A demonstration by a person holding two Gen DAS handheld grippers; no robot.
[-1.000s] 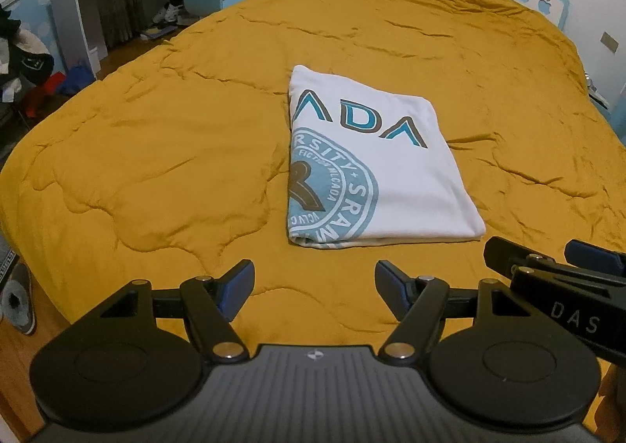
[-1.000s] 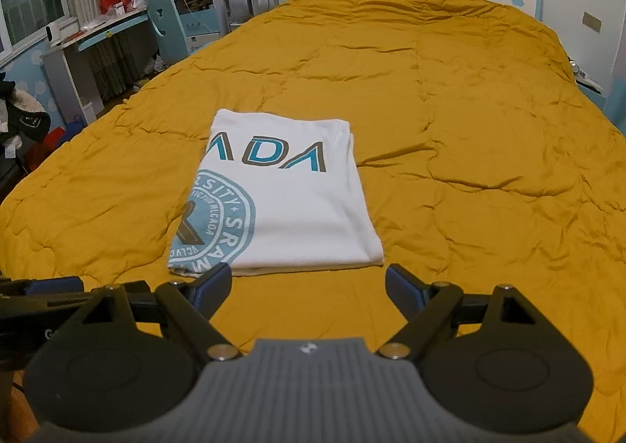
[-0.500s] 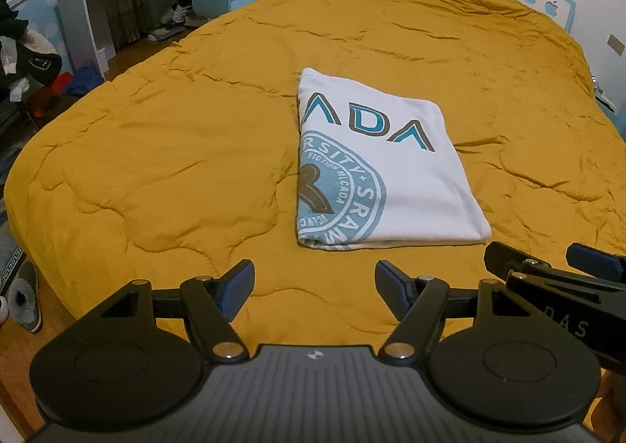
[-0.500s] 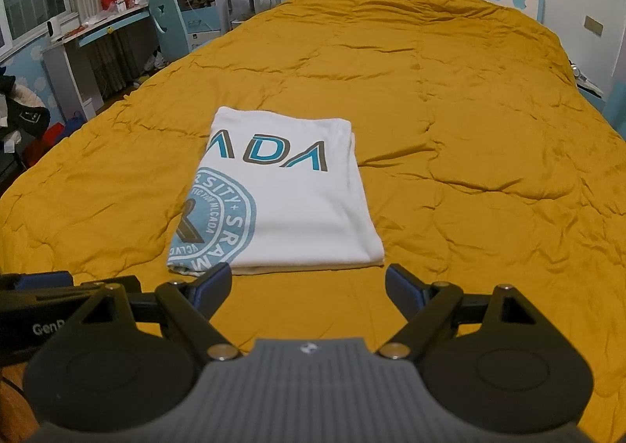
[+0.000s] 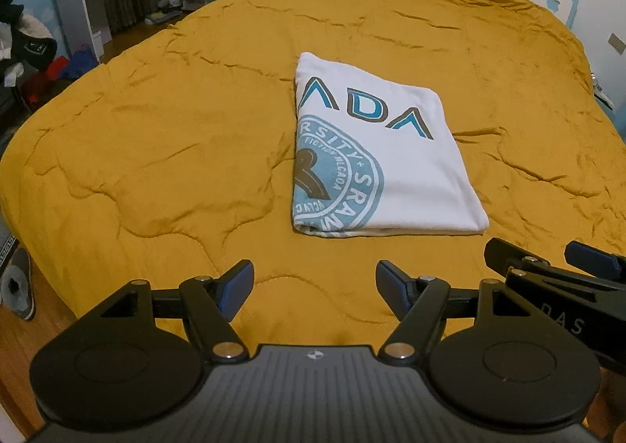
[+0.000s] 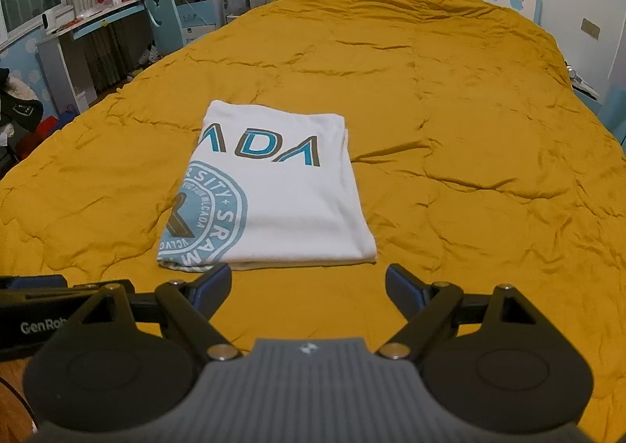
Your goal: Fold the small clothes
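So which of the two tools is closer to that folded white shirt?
Right, by a little. The right tool sits at the shirt's near edge, one finger tip overlapping it in view. The left tool hangs farther back, with bedspread between.

Bare quilt [image 5: 156, 153] all around folded shirt [image 5: 391, 169], right claw [image 5: 547, 267] beside left claw [image 5: 313, 278]
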